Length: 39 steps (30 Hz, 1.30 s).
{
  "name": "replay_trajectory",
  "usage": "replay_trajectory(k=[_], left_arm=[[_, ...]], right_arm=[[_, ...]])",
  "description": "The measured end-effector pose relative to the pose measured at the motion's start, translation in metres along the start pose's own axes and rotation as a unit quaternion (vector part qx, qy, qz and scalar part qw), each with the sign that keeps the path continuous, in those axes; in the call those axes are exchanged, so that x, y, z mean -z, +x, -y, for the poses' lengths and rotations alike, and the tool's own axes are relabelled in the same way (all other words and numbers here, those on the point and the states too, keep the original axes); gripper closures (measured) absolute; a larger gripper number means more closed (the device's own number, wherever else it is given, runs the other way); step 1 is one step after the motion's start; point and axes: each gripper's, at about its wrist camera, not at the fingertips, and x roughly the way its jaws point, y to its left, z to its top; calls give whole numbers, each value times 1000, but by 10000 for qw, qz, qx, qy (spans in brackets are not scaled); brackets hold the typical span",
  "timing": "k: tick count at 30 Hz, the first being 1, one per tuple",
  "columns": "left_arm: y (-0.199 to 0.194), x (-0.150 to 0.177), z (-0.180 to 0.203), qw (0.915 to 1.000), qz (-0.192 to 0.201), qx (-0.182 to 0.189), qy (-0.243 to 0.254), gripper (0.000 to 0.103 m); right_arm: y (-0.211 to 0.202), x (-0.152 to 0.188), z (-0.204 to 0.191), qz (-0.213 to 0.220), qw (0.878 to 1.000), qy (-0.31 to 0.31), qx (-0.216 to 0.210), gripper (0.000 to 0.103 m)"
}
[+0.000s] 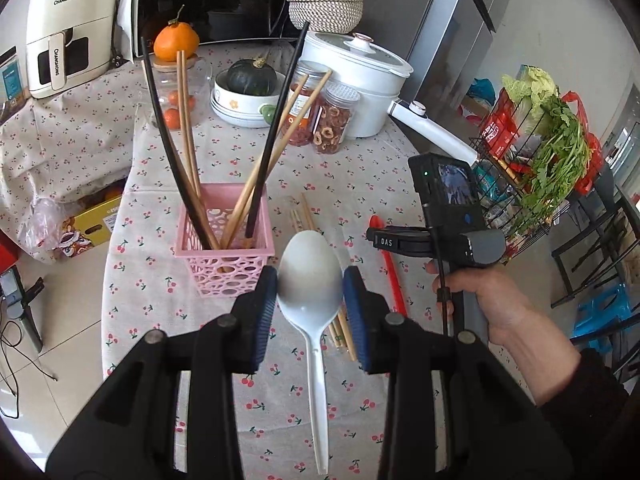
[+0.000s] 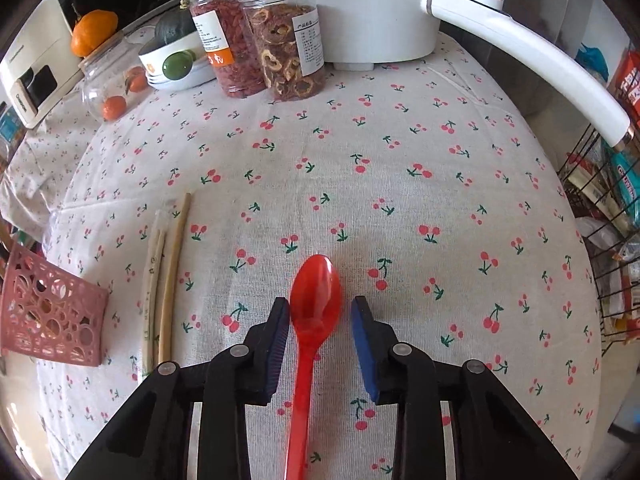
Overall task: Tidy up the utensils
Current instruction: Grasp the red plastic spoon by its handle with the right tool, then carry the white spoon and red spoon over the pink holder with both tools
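Left tongs [image 1: 310,282] pinching white spoon [image 1: 311,280]; right tongs [image 2: 320,312] spread about red spoon [image 2: 314,308].

The white spoon is clamped by its bowl between both pads, raised above the bench [image 1: 152,216], just right of the pink basket [image 1: 224,240] (which holds black and wooden chopsticks [image 1: 188,128]). The red spoon lies flat on the cloth between the right fingers, neither pad visibly touching it. Loose wooden chopsticks [image 2: 170,276] lie left of it.

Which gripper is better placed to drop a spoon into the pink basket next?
Left. The left gripper already holds the white plastic spoon lifted beside the pink perforated basket. The right gripper only straddles the red plastic spoon, which lies on the tablecloth.
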Motion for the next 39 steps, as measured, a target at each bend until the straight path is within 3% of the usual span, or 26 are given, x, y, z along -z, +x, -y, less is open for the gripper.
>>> replay_trajectory(k=[5,11,20,24,35,39], left_arm=[[-13,-5,-9,9988,469,-89,-50,67],[-38,-18,-27,9914,1261,-208,-290,67],[-43,-33,-37,9654,2516,-495,-477,67],[-33,-36,-31,9512,2959,-823,-295,67],[3,-44,-16,9299,3399,-1402,-146,67],[15,-42,-23,9322,3320,-1414,-276,66]], right_arm=[[-7,3,-7,204,9997,-149,67,77],[-58,5,-11,833,9961,-279,-103,77],[-127,15,-20,1511,9865,-329,-543,77],[-144,19,-27,1657,9827,-377,-735,77],[-164,22,-38,1888,9761,-441,-980,77],[-168,23,-40,1958,9748,-521,-930,77]])
